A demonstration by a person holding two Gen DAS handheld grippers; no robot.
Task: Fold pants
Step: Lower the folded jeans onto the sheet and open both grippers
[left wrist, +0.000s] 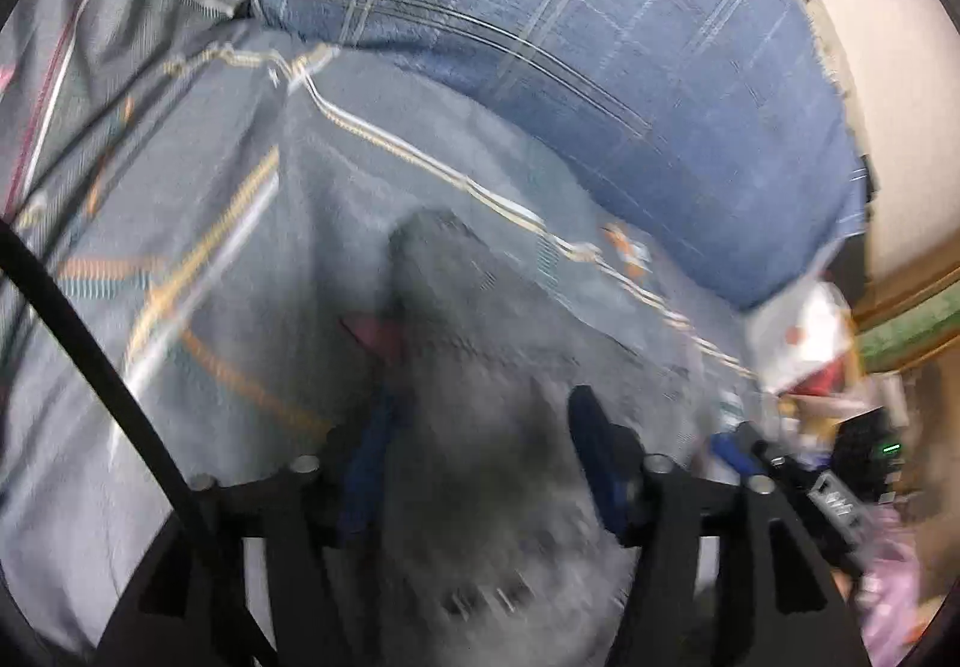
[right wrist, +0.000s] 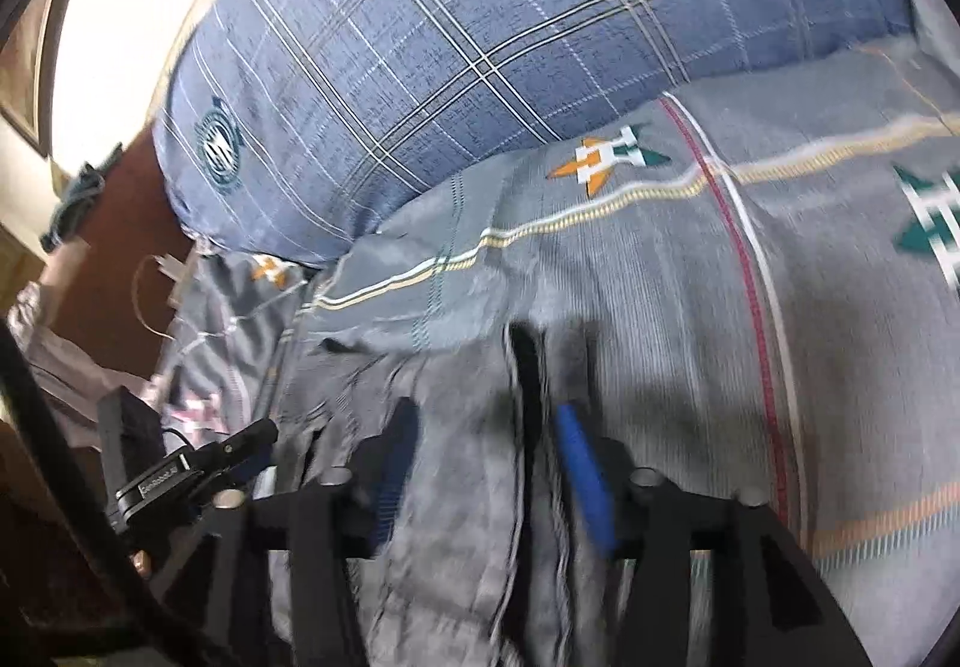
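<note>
**Both grippers open over the grey pants**

Left gripper (left wrist: 480, 427) is seen with its blue fingers (left wrist: 591, 430) spread wide, the grey pants (left wrist: 480, 343) lying between them but not pinched; a pink tab (left wrist: 381, 334) shows at a fold just ahead. Right gripper (right wrist: 486, 457) is likewise held apart, its fingers (right wrist: 576, 451) astride a dark side stripe (right wrist: 525, 367) of the garment, with no pressure visible on the cloth. The pants are spread on a grey patterned bedsheet (right wrist: 840, 307), near a blue plaid pillow (right wrist: 480, 36).

Judging by the open jaws, a fold seems to have been laid down. Before the next grasp, the layers should be checked for flatness, and the edges should be matched. The fabric appears soft, thin and limp, so bunching is likely if it is dragged; it is better lifted by a seam or hem. Fine detail is lost to blur.
</note>
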